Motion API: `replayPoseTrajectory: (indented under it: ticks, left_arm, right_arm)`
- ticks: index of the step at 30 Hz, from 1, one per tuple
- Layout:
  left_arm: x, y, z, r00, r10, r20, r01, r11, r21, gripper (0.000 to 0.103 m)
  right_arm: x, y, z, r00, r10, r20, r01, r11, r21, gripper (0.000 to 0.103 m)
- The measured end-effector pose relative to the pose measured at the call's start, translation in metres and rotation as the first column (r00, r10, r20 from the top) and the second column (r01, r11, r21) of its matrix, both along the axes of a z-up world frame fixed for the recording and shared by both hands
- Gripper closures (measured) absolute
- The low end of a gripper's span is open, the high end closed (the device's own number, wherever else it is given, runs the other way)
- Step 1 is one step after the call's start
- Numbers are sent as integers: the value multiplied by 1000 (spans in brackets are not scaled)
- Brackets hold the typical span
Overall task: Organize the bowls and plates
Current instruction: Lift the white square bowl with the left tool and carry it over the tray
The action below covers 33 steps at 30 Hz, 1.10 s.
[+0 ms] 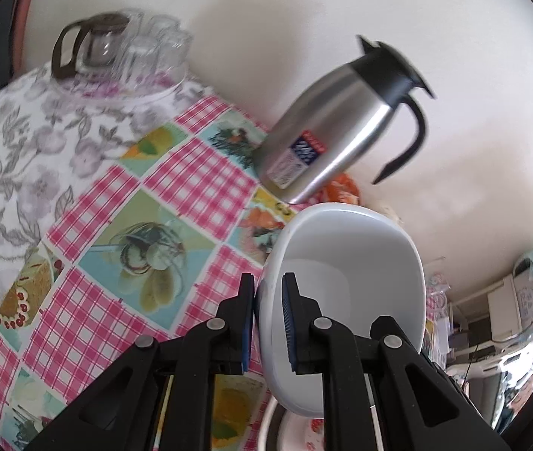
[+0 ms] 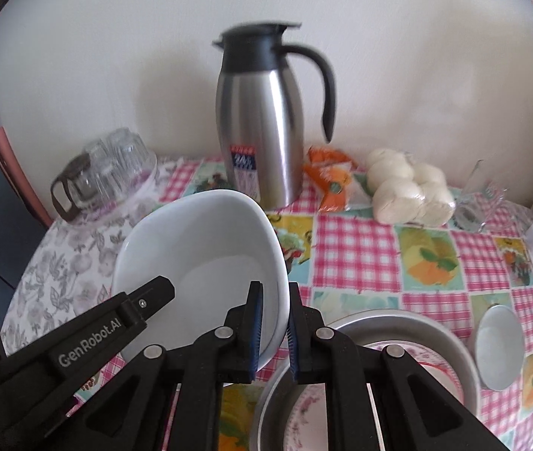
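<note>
Fig. Table point(image 2: 360, 259) w/ checked cloth, seen from both wrist views.

Largest item: one steel jug point(image 2: 262, 120) at the back edge, upright. One metal basin point(image 2: 397, 323) at the front edge, holding patterned plates; count unclear, at least one visible.

One white bowl point(image 2: 206, 259), tilted and apparently clear of the cloth, above the basin's left side. It is held on two sides: left tongs point(image 1: 268, 319) clamped on one rim wall, right tongs point(image 2: 275, 323) clamped on the opposite wall, one pad inside and one outside each.

One small white bowl point(image 2: 499, 345) near the right edge. One tray of upturned glasses point(image 2: 116, 173) at the back-left corner; approx. four, blurred.

Step in hand (judged): carrying the bowl. Do well: keep both grips level w/ each other, avoid twisting the rim, clear the basin edge before lowering.
</note>
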<state>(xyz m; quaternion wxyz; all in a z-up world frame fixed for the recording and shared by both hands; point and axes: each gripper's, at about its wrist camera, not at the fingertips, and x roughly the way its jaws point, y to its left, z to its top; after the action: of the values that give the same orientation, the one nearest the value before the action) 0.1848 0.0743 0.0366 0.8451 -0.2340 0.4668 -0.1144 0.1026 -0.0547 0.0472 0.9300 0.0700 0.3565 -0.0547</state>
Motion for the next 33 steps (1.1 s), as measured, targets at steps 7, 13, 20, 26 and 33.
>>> replayPoseTrajectory:
  ticks: [7,13,20,26,33]
  left_arm:
    - [-23,-25,34,995,-58,77,57,998,10,88]
    - [-45,-53,57,984,-117,136,112,993,43,88]
    - [-75,-94,70,965,-195,175,177,978,112,88]
    - [-97,-127,76,943,-269,196,243,959,148,88]
    - [-116,-151,80,928,-313,204,281,945,170,88]
  right_arm:
    - [-33,-24,19,997,-36,75,33,999,41,90]
    - [-66,-55,30,987,-92,134,79,992,100,90]
    - [-104,-87,38,972,-159,174,140,983,120,90]
    - [-136,-116,39,957,-223,186,196,969,152,90]
    - [-159,-141,38,949,-261,177,226,955,192,90]
